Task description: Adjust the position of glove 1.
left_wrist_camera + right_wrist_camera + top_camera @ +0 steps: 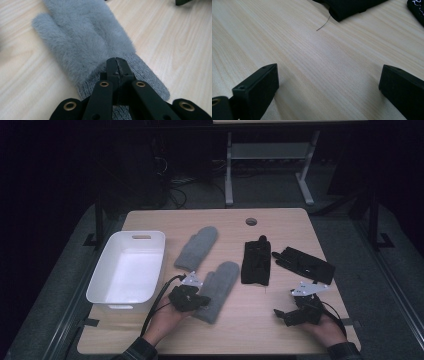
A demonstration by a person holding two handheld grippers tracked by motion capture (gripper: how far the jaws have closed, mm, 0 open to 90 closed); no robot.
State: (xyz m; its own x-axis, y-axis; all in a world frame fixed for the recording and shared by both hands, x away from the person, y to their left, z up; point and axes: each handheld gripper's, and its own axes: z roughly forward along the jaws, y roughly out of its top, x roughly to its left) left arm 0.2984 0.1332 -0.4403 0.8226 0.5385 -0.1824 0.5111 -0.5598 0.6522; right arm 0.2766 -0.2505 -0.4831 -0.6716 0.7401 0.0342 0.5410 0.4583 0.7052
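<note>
Two fluffy grey mittens lie on the wooden table: one [196,247] farther back, one [222,282] nearer the front. My left gripper [200,299] sits at the near mitten's left edge. In the left gripper view its jaws are pressed together on the mitten [87,37], where the fluffy part meets the knit cuff [147,75]; the left gripper [116,61] pinches the fabric there. Two black gloves [256,262] [305,264] lie to the right. My right gripper [281,314] rests near the front right, and in its own view the right gripper [327,85] stands open over bare wood.
A white plastic bin [100,280] stands at the table's left side. A round cable hole [251,221] is near the far edge. A loose thread [323,25] trails from a black glove [352,7]. Desk legs and cables stand beyond the table.
</note>
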